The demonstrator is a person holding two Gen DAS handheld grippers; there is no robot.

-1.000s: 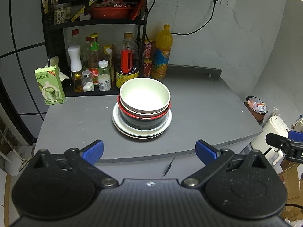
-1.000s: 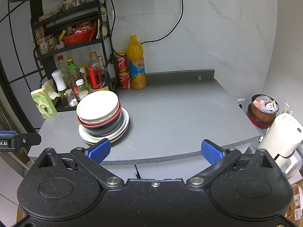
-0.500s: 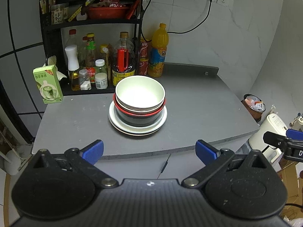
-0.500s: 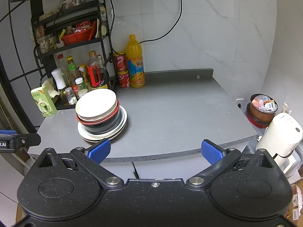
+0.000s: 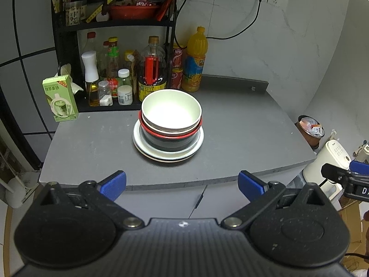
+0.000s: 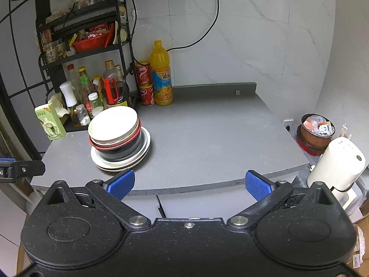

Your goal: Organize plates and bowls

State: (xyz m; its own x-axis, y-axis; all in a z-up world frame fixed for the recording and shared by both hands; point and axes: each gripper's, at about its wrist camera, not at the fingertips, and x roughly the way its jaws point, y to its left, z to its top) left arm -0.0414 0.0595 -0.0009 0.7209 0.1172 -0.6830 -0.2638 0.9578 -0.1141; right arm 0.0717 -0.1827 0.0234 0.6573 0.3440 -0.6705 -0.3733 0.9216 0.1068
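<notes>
I pulled both back; the bowl stack sits ahead of my wide left gripper, nearer than my wide right gripper.

A home kitchen is shown: a grey countertop is set against a marble-tiled wall, and at the upper left of the frame a black rack is filled with sauce bottles and seasoning jars.

Both grippers drawn back from the bowl stack; stack appears farther off
</notes>
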